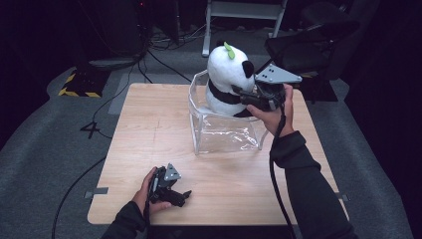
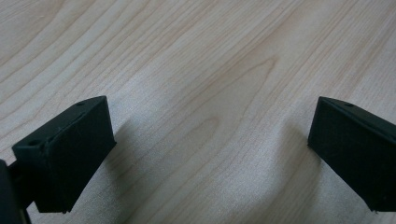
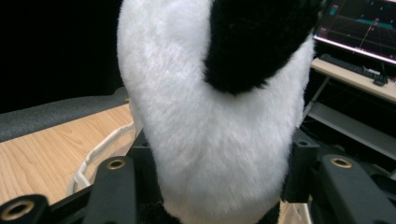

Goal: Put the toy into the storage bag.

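R gripper (image 1: 242,95) clamped on plush panda (image 1: 225,74), jaws pressing its body from both sides, seen close in right gripper view. Panda upright, lower part inside clear plastic bag (image 1: 224,132) standing at table (image 1: 149,139) centre-right; whether it rests on bag bottom can't be told. L gripper (image 1: 185,195) lies near front edge w/ jaws wide apart, nothing between, bare wood below.

The panda toy (image 1: 226,74) is soft plush, fluffy white with black patches. The bag (image 1: 224,132) looks like clear glossy plastic (creased, catching light). The bench (image 1: 149,129) is pale matt wood grain; the right hand-held gripper (image 1: 244,94) is matt black.
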`<state>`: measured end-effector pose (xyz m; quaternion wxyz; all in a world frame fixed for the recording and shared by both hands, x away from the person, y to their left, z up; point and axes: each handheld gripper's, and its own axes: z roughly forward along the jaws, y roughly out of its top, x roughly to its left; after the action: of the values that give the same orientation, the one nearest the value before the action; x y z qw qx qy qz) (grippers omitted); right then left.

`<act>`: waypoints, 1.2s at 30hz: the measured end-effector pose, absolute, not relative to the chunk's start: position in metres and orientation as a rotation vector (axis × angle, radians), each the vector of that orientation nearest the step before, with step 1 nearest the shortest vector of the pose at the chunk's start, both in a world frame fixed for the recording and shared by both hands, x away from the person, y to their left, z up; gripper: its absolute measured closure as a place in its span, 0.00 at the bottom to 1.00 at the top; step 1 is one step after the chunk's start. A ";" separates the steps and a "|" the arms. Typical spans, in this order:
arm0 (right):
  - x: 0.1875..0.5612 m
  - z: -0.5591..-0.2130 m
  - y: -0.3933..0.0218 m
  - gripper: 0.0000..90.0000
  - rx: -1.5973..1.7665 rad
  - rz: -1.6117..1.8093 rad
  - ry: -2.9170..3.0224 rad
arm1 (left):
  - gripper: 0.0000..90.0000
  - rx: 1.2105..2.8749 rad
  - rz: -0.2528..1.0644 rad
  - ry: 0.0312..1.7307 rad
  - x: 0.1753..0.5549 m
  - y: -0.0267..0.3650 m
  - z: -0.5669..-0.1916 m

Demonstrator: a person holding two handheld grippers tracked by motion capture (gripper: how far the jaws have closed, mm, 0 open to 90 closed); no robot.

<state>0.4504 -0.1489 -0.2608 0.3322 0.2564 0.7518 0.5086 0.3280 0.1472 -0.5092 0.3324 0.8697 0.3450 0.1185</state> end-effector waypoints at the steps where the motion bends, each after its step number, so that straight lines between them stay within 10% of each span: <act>1: 0.452 -0.264 -0.148 0.51 0.676 1.326 1.972 | 0.00 2.272 0.310 0.901 0.328 0.147 -0.509; 36: 0.474 -0.310 -0.134 0.42 0.785 1.142 2.177 | 0.00 2.270 0.311 0.908 0.327 0.147 -0.509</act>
<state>0.4739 -0.1342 -0.3104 0.2771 0.2923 0.8106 0.4251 0.3275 0.1474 -0.5091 0.3321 0.8688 0.3474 0.1192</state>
